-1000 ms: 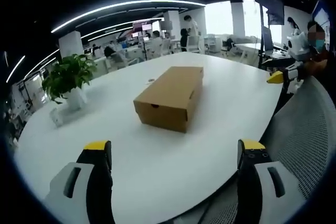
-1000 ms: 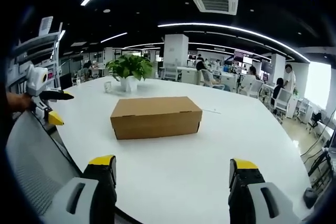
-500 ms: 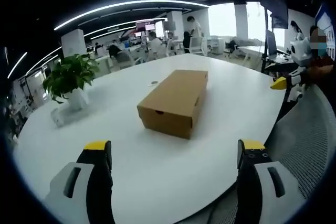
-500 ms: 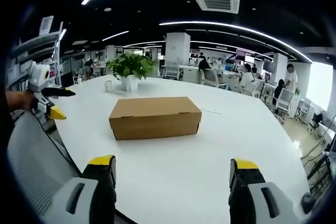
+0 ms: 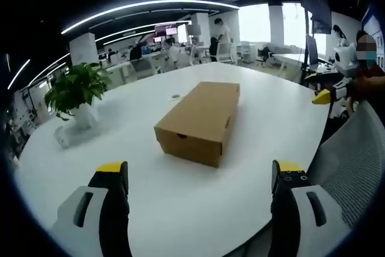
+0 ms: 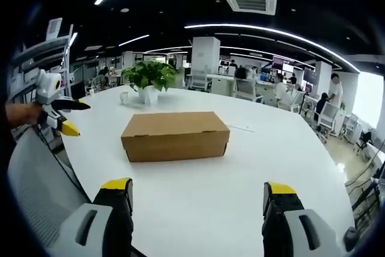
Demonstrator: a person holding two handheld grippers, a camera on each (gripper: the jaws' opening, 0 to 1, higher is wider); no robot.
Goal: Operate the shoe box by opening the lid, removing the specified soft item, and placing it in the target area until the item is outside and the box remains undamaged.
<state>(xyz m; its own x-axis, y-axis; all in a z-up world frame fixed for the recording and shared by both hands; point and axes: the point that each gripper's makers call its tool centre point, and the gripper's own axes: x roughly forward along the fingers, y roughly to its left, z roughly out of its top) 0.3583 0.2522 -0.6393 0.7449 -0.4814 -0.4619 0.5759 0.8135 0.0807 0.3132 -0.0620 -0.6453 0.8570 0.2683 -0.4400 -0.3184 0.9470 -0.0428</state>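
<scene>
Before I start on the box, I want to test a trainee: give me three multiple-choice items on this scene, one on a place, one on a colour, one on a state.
1. Where does the potted plant stand?
A. on the white table
B. on the floor
C. on the box

2. What colour is the box?
A. white
B. brown
C. black

3. How is the box lid?
A. off
B. half raised
C. closed

Answers: 1 A, its pot rests on the tabletop beyond the box; 2 B, plain brown cardboard; 3 C, the lid sits flat, with both the left gripper and the right gripper open and short of it.
</scene>
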